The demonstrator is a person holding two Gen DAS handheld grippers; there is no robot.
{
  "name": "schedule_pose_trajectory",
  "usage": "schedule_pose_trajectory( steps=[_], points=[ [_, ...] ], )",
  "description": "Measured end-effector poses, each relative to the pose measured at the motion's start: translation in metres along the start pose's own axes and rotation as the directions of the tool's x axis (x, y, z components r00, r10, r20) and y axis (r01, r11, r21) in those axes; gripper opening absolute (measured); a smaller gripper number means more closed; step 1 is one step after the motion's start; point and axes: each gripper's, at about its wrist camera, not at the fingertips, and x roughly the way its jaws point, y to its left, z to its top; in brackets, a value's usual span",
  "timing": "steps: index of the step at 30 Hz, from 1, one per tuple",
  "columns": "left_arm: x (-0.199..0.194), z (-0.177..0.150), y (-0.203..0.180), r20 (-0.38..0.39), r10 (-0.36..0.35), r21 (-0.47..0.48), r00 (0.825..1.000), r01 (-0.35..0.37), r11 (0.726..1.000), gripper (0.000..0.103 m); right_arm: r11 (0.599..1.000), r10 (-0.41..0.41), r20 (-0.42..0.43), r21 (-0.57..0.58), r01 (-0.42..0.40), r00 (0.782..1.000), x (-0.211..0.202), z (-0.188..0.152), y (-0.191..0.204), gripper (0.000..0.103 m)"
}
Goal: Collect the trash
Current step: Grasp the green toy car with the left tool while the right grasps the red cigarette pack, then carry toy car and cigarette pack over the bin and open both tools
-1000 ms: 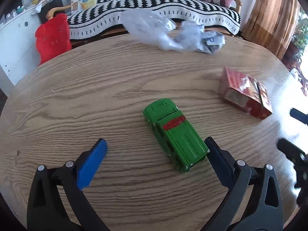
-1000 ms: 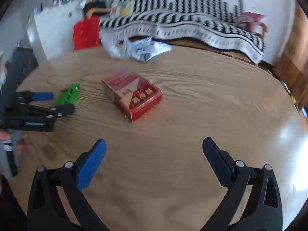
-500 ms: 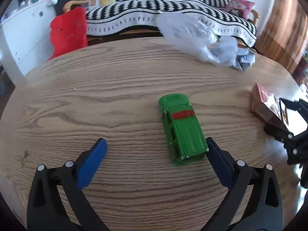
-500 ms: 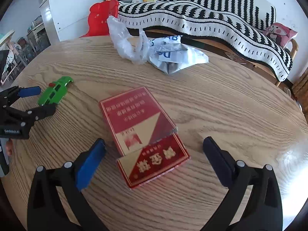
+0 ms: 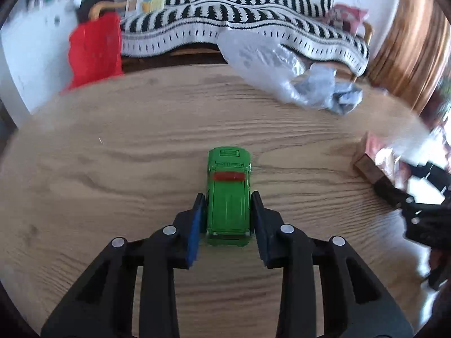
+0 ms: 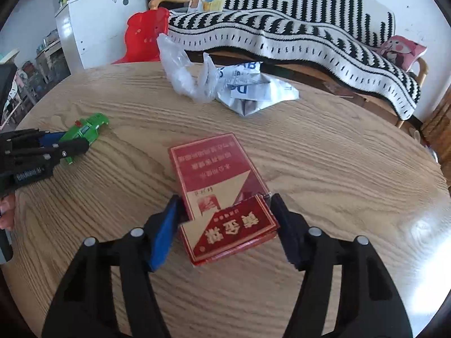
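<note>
A green toy car (image 5: 228, 180) stands on the round wooden table (image 5: 112, 169). My left gripper (image 5: 227, 197) is closing on it, its pads pressed against both sides of the car's rear half; the right wrist view shows this left gripper (image 6: 74, 142) on the car (image 6: 93, 125) at the far left. A red cigarette box (image 6: 211, 166) with its lid ajar lies flat near the table's middle. My right gripper (image 6: 225, 200) is closing around its near end, pads touching both long sides. A clear plastic bag (image 6: 183, 73) and a crumpled white wrapper (image 6: 253, 90) lie at the far edge.
Behind the table are a red plastic chair (image 6: 146, 33), a white cabinet (image 6: 98, 22) and a sofa with a black-and-white striped blanket (image 6: 282, 36). Fingers of a person's hand (image 6: 5, 211) show at the left edge. Bare wood lies to the right of the box.
Both grippers went from wide open to closed in. The left one lined up with the car and clamped its sides; the right one moved forward over the red box and closed onto it.
</note>
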Motion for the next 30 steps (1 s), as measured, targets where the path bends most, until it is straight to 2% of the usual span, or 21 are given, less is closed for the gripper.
schedule_pose_trajectory(
  steps=[2,4,9,14,17,18,21,23,27,30],
  points=[
    [-0.003,-0.003,0.001,-0.010,-0.039,-0.012,0.999,0.039,0.999,0.032,0.995,0.027,0.052,0.089,-0.032,0.998,-0.016,-0.014,-0.007,0.059],
    [-0.008,-0.007,0.000,-0.015,-0.064,-0.012,0.998,0.064,0.998,0.032,0.992,0.014,0.080,0.122,-0.024,0.997,-0.031,-0.026,-0.010,0.059],
    [-0.042,-0.013,-0.019,0.062,-0.107,0.024,0.992,0.106,0.994,0.032,0.982,-0.009,0.128,0.187,-0.015,0.992,-0.086,-0.051,-0.018,0.059],
    [-0.100,-0.040,-0.077,0.117,-0.256,0.120,0.960,0.242,0.963,0.032,0.977,-0.077,0.164,0.209,0.042,0.983,-0.168,-0.089,-0.025,0.059],
    [-0.125,-0.073,-0.128,0.076,-0.332,0.206,0.940,0.310,0.928,0.032,0.965,-0.137,0.182,0.245,0.090,0.974,-0.223,-0.124,-0.039,0.059],
    [-0.131,-0.084,-0.148,0.046,-0.368,0.235,0.929,0.348,0.908,0.032,0.961,-0.155,0.183,0.256,0.105,0.971,-0.237,-0.134,-0.042,0.059],
    [-0.150,-0.111,-0.197,0.008,-0.420,0.311,0.907,0.397,0.863,0.032,0.936,-0.208,0.192,0.325,0.138,0.959,-0.284,-0.169,-0.063,0.059],
    [-0.165,-0.129,-0.229,-0.016,-0.448,0.371,0.894,0.421,0.828,0.032,0.917,-0.238,0.203,0.371,0.150,0.950,-0.309,-0.191,-0.075,0.059],
    [-0.182,-0.159,-0.280,-0.063,-0.473,0.464,0.879,0.445,0.766,0.032,0.877,-0.289,0.199,0.447,0.176,0.936,-0.345,-0.241,-0.093,0.059],
    [-0.187,-0.175,-0.306,-0.095,-0.481,0.497,0.871,0.460,0.736,0.032,0.854,-0.299,0.183,0.489,0.177,0.937,-0.359,-0.272,-0.102,0.059]
  ],
)
